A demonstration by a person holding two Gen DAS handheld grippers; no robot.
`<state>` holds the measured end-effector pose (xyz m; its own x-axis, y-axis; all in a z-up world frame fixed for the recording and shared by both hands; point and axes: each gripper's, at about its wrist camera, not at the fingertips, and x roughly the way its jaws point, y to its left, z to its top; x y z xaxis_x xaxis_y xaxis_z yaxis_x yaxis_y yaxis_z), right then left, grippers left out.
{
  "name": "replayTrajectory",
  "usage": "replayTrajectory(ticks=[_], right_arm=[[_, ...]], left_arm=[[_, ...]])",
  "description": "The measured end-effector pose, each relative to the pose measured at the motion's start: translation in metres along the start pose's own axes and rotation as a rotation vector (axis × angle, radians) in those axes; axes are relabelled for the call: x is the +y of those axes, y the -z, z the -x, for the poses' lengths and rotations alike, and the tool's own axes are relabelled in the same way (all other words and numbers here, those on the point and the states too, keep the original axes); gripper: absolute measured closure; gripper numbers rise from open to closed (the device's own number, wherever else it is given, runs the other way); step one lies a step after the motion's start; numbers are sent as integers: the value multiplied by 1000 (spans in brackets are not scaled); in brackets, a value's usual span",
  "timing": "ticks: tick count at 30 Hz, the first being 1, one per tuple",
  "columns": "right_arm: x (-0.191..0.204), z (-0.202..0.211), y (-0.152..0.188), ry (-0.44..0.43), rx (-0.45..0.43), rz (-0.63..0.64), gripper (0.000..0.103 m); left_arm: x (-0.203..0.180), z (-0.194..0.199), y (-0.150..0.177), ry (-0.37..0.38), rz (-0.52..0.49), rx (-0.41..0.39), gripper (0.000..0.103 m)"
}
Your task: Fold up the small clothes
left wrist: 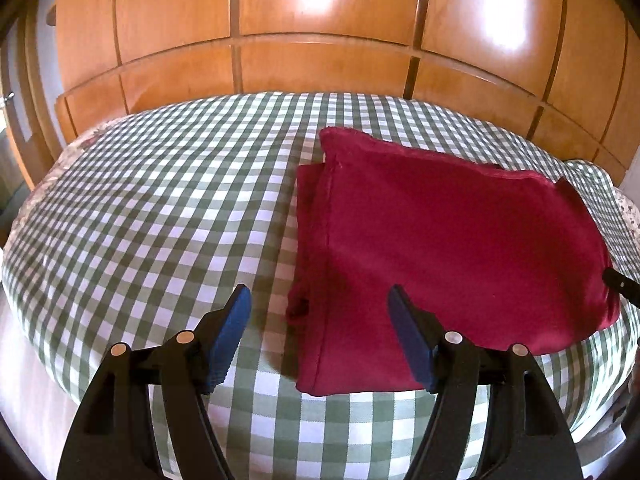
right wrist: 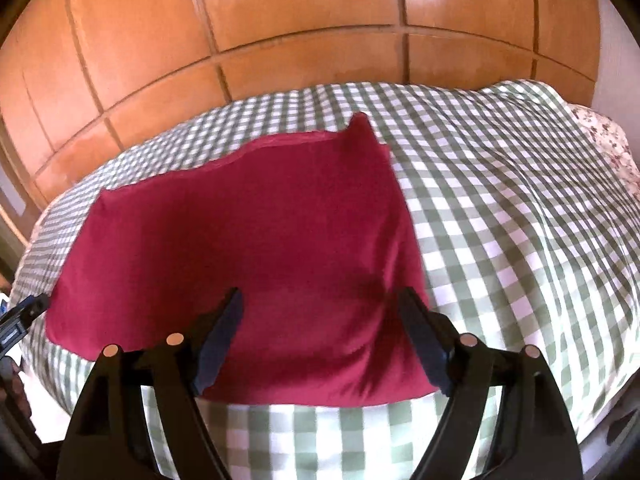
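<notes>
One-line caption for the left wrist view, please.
Open left gripper hovers above the folded red garment lying on the green checked bedspread.

I cannot see under the folded red cloth [left wrist: 452, 248], so its lower layers stay hidden. In my right wrist view the right gripper [right wrist: 320, 340] covers the near edge of the cloth, and the picture is blurred. The other gripper's tip [right wrist: 24, 312] is cut by the left border.
</notes>
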<state>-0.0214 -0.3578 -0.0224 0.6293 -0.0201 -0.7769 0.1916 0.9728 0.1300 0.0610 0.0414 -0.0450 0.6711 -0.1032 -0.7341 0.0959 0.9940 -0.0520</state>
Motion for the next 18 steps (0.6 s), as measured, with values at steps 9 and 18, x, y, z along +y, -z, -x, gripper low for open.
replayTrajectory(ticks=[9,18], right_arm=[[-4,-19,5,23,33,-9,23],[-6,-25,11,26,20,-22,20]], left_arm=[[-2,-13,-2,5,-27,35,45],[12,-30,-1,57,45,67,50]])
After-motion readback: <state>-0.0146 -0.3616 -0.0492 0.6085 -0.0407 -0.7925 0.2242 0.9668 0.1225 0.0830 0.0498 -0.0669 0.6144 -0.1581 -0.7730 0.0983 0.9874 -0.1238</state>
